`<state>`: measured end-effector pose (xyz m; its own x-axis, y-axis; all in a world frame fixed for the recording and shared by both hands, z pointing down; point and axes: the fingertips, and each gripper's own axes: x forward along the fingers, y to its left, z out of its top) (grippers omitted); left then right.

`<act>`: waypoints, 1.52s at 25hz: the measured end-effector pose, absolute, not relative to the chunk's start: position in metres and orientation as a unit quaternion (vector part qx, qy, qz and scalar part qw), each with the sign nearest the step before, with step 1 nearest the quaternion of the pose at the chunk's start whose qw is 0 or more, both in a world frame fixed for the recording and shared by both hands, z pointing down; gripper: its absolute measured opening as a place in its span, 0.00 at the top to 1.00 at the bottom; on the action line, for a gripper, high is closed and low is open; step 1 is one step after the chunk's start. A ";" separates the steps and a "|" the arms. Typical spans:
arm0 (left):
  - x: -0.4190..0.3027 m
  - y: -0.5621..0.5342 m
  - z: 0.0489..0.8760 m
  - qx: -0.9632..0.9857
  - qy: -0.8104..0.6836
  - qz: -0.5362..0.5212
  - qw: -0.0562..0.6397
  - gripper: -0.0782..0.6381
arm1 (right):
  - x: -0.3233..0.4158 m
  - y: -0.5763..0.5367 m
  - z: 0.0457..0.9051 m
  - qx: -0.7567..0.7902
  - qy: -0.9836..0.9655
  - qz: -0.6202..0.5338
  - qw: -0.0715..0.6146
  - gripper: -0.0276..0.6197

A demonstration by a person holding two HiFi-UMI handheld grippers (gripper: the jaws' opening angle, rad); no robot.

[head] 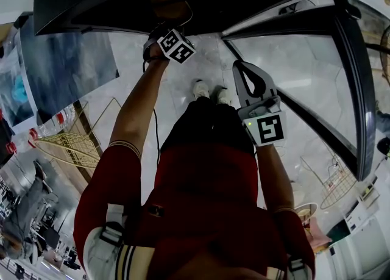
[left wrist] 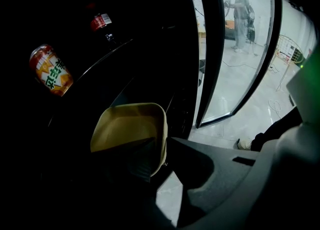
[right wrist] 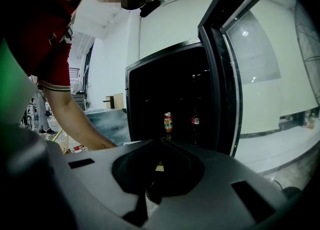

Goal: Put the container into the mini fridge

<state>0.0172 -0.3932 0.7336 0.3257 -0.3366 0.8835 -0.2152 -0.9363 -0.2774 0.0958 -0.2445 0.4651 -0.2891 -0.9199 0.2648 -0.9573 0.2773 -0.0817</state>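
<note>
A pale yellow container (left wrist: 131, 126) sits inside the dark mini fridge (right wrist: 150, 98), seen in the head view as a tan shape (head: 169, 3) at the fridge mouth. My left gripper (left wrist: 161, 146) reaches into the fridge (head: 172, 35). One finger is inside the container and the other outside, so its side wall lies between them. The jaws stand slightly apart, and a strip of wall shows beside the inner pad. My right gripper (head: 244, 68) hangs back near my legs, shut and empty (right wrist: 161, 143).
An orange drink can (left wrist: 50, 71) and a dark bottle with a red label (left wrist: 101, 22) stand deeper in the fridge. The glass door (head: 317, 89) is swung open to my right. A gold wire rack (head: 67, 144) stands at the left. Another person (left wrist: 241, 16) stands far off.
</note>
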 end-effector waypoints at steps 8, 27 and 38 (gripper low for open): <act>0.022 -0.390 0.729 -0.831 0.177 -0.526 0.037 0.69 | 0.093 -0.248 0.466 0.586 -0.797 0.115 0.087 0.96; 0.035 -0.339 0.565 -0.927 0.264 -0.265 -0.009 0.67 | 0.084 -0.248 0.437 0.563 -0.818 0.102 0.068 0.96; 0.036 -0.277 0.436 -0.940 0.306 -0.141 -0.056 0.67 | 0.094 -0.221 0.389 0.556 -0.827 0.079 0.041 0.96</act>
